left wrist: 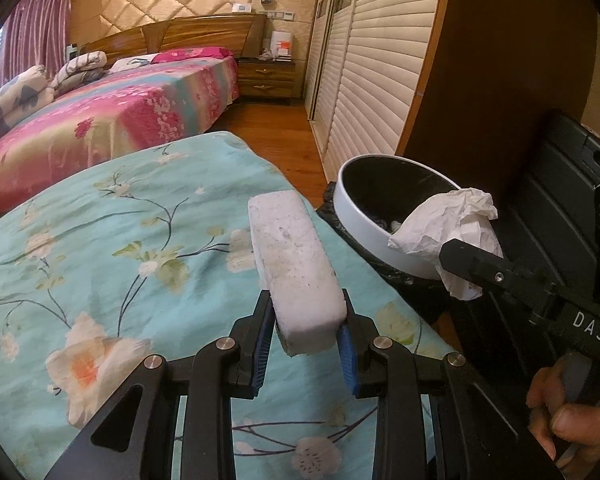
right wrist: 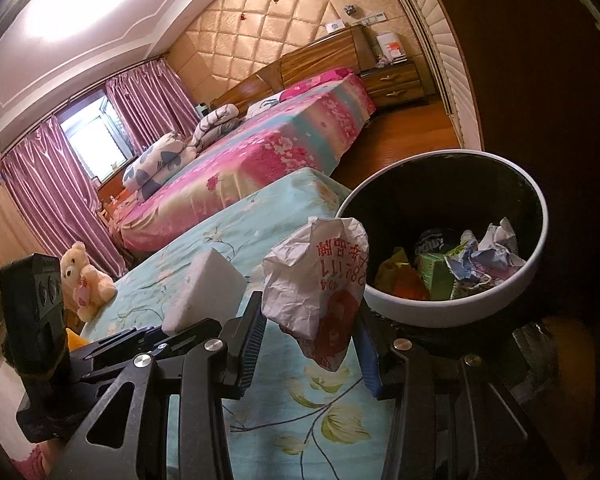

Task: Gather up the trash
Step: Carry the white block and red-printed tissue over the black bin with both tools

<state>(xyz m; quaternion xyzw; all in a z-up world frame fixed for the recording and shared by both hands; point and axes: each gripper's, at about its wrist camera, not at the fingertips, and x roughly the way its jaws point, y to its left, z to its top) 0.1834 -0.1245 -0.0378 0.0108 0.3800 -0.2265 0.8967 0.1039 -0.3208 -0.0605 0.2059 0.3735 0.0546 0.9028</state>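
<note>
The left gripper is closed on the near end of a white foam block, with both blue pads bearing on the block's sides and most of its length projecting forward, unsupported, above the floral teal bedspread. The right gripper is closed on a crumpled paper wrapper printed in red; the wrapper bulges above and hangs below the jaws. In the left wrist view the wrapper sits at or just over the near rim of the white trash bin, which has a dark interior and stands just beside the bedspread edge. The bin already contains several pieces of crumpled paper and packaging. Judged state: 2 items are in hand and neither is yet deposited. Risk 1: releasing the wrapper while it straddles the rim could let it fall outside the bin, because part of it hangs on the near side. Risk 2: the foam block is held only at 1 end, so tilting or a quick swing toward the bin could pivot it out of the pads. Risk 3: both grippers are converging on 1 opening, so their fingers could collide or knock the rim. A teddy bear on the bedspread is not trash.
</note>
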